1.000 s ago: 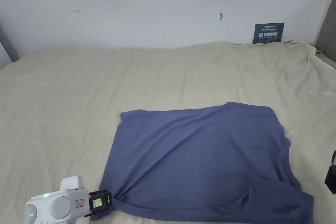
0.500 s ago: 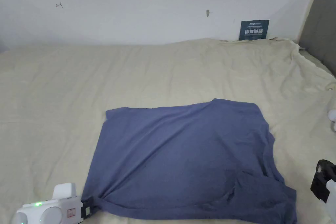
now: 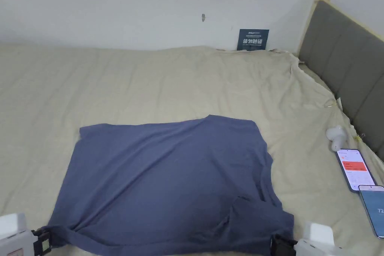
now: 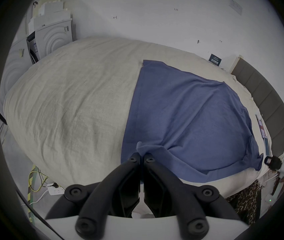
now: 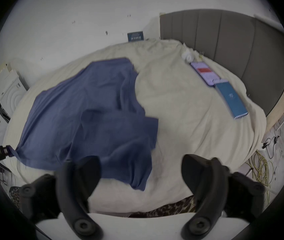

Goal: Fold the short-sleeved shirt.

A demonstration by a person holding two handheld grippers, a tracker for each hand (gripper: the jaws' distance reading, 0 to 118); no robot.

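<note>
1. White wall (image 3: 131, 5) rises behind a wide bed (image 3: 150, 80) covered with a creased beige sheet; a grey padded headboard (image 3: 345, 65) runs along the bed's right side.
2. On the near half of the bed lies the blue short-sleeved shirt (image 3: 168, 178), spread mostly flat, with one sleeve rumpled at its near right corner.
3. At the shirt's near left corner sits the left gripper (image 4: 142, 159), low at the bed's edge; its jaws are pressed together with a bunch of the shirt's fabric pinched between them.
4. Near the shirt's near right corner is the right gripper (image 5: 141, 172), held low at the bed's edge with its jaws spread wide and the shirt's corner lying between them, not clamped.
5. Two phones (image 3: 354, 168) lie end to end by the headboard, just beside a small white object (image 3: 336, 136).
6. A dark blue sign (image 3: 253, 39) leans against the wall; it carries pale writing.
</note>
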